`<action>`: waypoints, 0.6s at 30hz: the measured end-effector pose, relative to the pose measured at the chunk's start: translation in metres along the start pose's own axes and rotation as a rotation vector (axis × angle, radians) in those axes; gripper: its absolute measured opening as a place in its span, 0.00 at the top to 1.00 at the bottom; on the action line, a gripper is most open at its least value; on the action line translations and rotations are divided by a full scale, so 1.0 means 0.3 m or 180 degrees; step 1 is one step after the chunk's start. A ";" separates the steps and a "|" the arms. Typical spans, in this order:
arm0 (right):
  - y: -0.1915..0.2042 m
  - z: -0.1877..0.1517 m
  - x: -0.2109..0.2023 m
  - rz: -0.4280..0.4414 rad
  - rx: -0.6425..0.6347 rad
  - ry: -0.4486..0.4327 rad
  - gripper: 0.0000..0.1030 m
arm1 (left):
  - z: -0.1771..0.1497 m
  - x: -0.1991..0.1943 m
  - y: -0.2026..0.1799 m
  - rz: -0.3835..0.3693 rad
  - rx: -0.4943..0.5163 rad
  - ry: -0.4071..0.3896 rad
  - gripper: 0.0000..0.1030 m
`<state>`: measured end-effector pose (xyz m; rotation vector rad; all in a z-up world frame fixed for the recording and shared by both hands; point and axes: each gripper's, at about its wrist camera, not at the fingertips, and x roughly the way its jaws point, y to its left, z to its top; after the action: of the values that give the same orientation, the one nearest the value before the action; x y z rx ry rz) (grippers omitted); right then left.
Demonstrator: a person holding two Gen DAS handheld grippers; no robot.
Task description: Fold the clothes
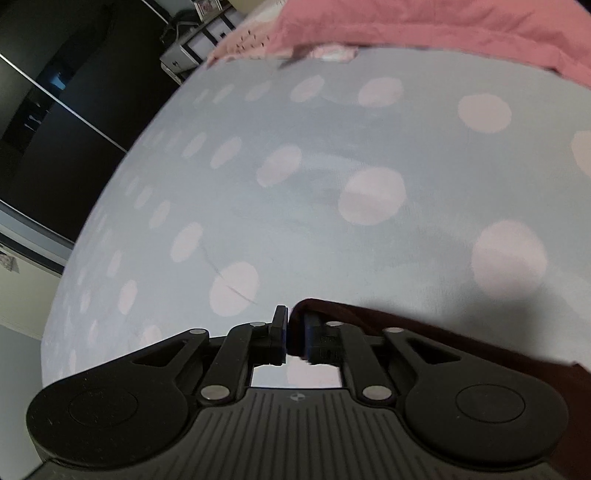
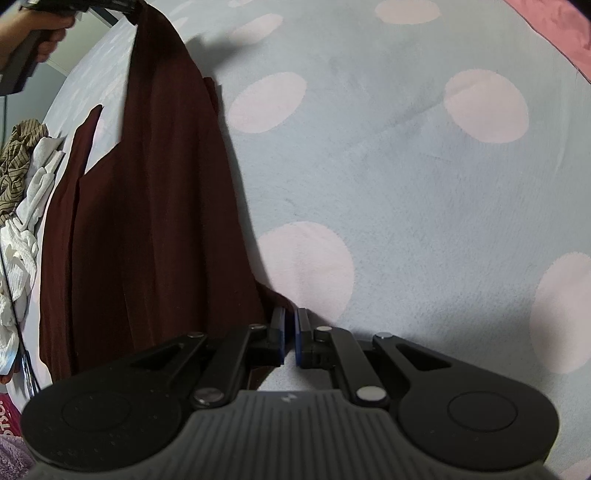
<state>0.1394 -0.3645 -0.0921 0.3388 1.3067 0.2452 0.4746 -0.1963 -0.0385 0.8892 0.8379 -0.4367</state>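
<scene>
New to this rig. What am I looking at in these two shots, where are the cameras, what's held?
No robot here: a person holds a two-finger tongs tool in each hand, and each tool carries a fisheye camera looking forward along its fingers. One picture is from the left tool, the other from the right.

The surface is a pale blue bedspread with pink dots. A dark maroon garment stretches between the tools. The left tongs pinch one end; the right tongs are shut on the other corner. In the right view, the person's hand lifts the far end. A pile of other clothes waits at the left edge.
</scene>
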 end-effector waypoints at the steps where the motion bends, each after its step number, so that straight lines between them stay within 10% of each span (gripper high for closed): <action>1: 0.002 0.001 0.002 -0.0003 0.0000 0.0005 0.94 | -0.013 0.013 -0.011 -0.0012 -0.0013 0.0006 0.86; 8: 0.026 0.000 0.015 -0.0039 -0.0028 0.0010 0.94 | -0.090 0.051 -0.015 -0.0025 -0.0163 0.0092 0.58; 18: 0.014 -0.001 0.007 -0.0080 -0.0069 -0.0003 0.94 | -0.014 -0.099 -0.026 -0.0662 -0.0777 -0.0004 0.57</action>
<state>0.1398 -0.3598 -0.0926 0.3041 1.3057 0.2379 0.4495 -0.1974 -0.0205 0.5787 0.9644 -0.5036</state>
